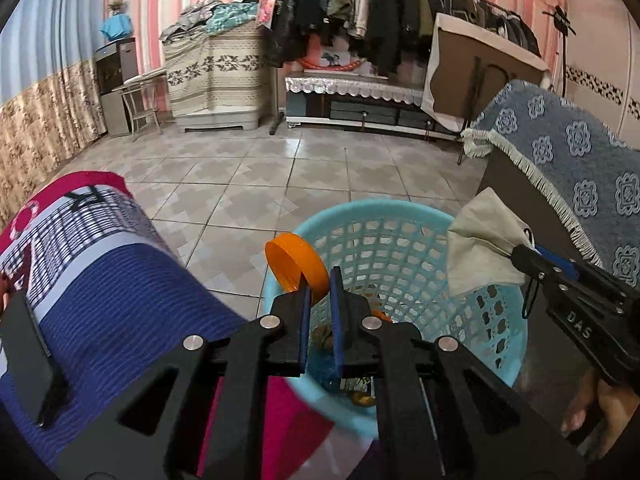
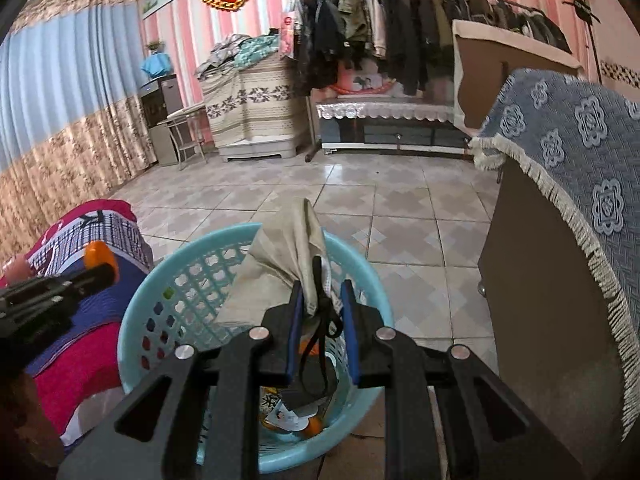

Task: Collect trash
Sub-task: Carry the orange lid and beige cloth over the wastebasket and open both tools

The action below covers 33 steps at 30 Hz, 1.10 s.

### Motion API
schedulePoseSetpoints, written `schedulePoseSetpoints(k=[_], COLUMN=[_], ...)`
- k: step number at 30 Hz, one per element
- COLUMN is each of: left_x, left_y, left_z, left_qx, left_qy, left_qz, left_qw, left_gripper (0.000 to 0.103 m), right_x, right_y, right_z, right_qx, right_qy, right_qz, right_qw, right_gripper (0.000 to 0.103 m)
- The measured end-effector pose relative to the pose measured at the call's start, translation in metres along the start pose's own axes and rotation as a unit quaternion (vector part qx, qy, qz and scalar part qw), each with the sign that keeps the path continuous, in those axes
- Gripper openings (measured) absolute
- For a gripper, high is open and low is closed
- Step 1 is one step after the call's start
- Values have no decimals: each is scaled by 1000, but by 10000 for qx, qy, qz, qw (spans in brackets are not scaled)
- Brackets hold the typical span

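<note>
- The left tongs (image 1: 319,280) are clamped on one orange lid (image 1: 295,265), held at the basket's near-left rim, at about 10 o'clock of its opening.
- The right tongs (image 2: 320,294) are clamped on one beige face mask (image 2: 286,240); its black ear loop (image 2: 326,316) dangles between the fingers, over the basket's opening.
- One light-blue mesh basket (image 1: 400,216) stands on the tiled floor (image 1: 256,168); both pieces of trash hang above it, not yet inside.
- Only the right wrist view shows the basket's bottom clearly: a printed wrapper (image 2: 286,416) and an orange scrap (image 2: 314,426) lie there. The left wrist view shows only blurred orange bits deep inside.
- The left wrist view shows the mask at 2 o'clock, its body over the rim; the right wrist view shows the lid at 9 o'clock, outside the rim and above the bedding.
- Striped red-and-blue bedding (image 1: 100,280) touches the basket at 9 o'clock; a brown cabinet under a fringed blue cloth (image 2: 580,152) stands near at 3 o'clock.
- Open floor stretches toward 12 o'clock as far as the clothes rack (image 1: 380,8).
</note>
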<state>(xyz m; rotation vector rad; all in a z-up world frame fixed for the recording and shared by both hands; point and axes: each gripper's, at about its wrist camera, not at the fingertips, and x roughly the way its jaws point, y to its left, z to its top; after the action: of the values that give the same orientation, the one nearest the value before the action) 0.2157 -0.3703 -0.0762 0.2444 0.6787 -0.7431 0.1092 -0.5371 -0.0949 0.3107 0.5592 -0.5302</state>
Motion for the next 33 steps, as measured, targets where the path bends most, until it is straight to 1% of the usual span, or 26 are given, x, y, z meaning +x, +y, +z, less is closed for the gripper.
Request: schedulePoseSetpoints(k=[1, 2, 3, 4, 5, 6, 7, 9, 10, 12, 15, 18, 23, 24, 25, 26, 27, 28, 30, 32, 33], left_x=[3, 7, 10, 12, 12, 11, 9, 6, 3, -3, -16, -35, -64, -69, -76, -82, -87, -92, -102, -111, -116], left_y=[-3, -6, -8, -8, -7, -6, -2, 7, 12, 20, 34, 49, 67, 70, 73, 76, 79, 81, 86, 91, 92], left_z=[0, 1, 1, 1, 0, 1, 0, -2, -3, -5, -7, -11, -21, -23, -25, -27, -29, -32, -35, -41, -43], left_qx=[34, 75, 96, 100, 83, 61, 15, -59, -108, -216, -372, -536, -673, -709, -746, -766, -781, -804, -898, -983, -1008], left_qy=[16, 41, 61, 77, 75, 62, 50, 64, 58, 10, -82, -243, -413, -438, -464, -488, -507, -510, -516, -530, -533], left_qz=[-9, -22, -15, 22, 53, 67, 89, 130, 182, 326, 573, 852, 1211, 1263, 1315, 1372, 1429, 1477, 1556, 1589, 1600], left_qw=[10000, 10000, 9999, 9999, 9999, 9999, 9999, 9999, 9998, 9992, 9976, 9946, 9895, 9885, 9874, 9864, 9853, 9844, 9824, 9810, 9805], left_gripper=[8, 14, 26, 33, 45, 52, 54, 64, 67, 79, 90, 97, 97, 97, 97, 97, 97, 97, 97, 97, 97], right_x=[1, 3, 5, 6, 6, 6, 6, 8, 9, 11, 13, 17, 23, 24, 25, 25, 24, 21, 18, 15, 14], right_y=[-2, -3, -4, -5, -5, -5, -5, -6, -6, -5, 0, 8, 22, 24, 25, 27, 29, 30, 34, 36, 37], right_z=[0, 0, 0, 0, 0, 0, 0, 0, -1, -3, -5, -7, -6, -6, -6, -7, -7, -7, -6, -7, -8], right_qx=[38, 54, 54, 53, 53, 56, 60, 71, 63, 20, -60, -137, -192, -185, -175, -187, -212, -253, -318, -320, -327], right_qy=[7, 12, 20, 24, 25, 27, 27, 39, 41, 56, 57, 89, 131, 142, 138, 130, 94, 29, -32, -49, -62], right_qz=[8, 8, 6, 4, 5, 3, 5, 6, 10, 20, 16, 42, 31, 49, 87, 92, 88, 70, 58, 112, 121], right_qw=[10000, 10000, 10000, 10000, 10000, 10000, 10000, 10000, 10000, 10000, 10000, 9999, 9997, 9997, 9997, 9997, 9997, 9996, 9995, 9994, 9994], right_gripper=[19, 19, 19, 19, 19, 19, 19, 19, 19, 19, 19, 19, 23, 26, 38, 54, 62, 72, 79, 93, 94])
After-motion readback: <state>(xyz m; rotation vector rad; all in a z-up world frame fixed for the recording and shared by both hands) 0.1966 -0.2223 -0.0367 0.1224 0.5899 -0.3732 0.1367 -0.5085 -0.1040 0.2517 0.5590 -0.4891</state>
